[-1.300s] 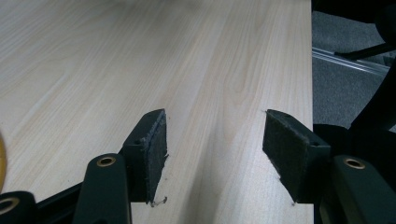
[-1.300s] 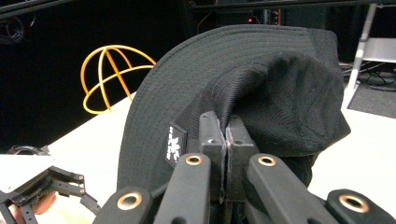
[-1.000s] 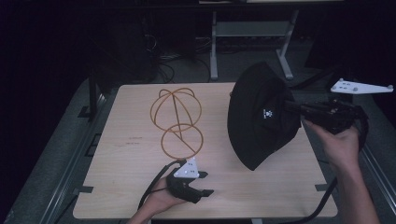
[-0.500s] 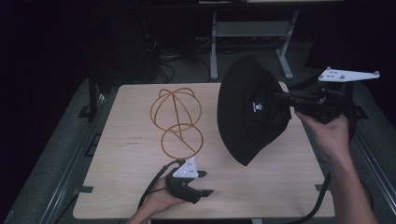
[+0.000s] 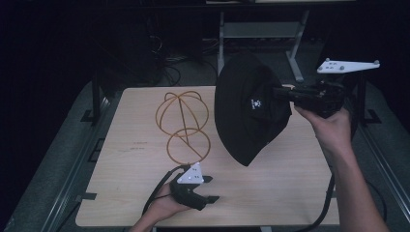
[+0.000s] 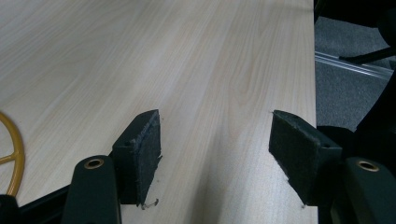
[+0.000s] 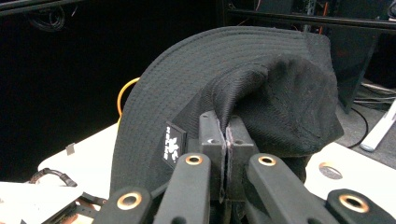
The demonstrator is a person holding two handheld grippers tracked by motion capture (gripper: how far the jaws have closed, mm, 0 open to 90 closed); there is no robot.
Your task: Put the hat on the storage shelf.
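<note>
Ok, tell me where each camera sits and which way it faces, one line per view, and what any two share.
High view: above the person's side, looking forward and down on the wooden table; both forearms enter from below, left gripper low, right gripper raised, clamping a black bucket hat.
Left gripper view: rides the left gripper, looking low along the bare tabletop between its open jaws.
Right gripper view: rides the right gripper, jaws shut on the hat's crown.
Shared: the gold wire hat stand appears in all three views.

Dim lab: bare test table (image 5: 290,193), cables (image 5: 164,48), metal frames (image 5: 295,48).
</note>
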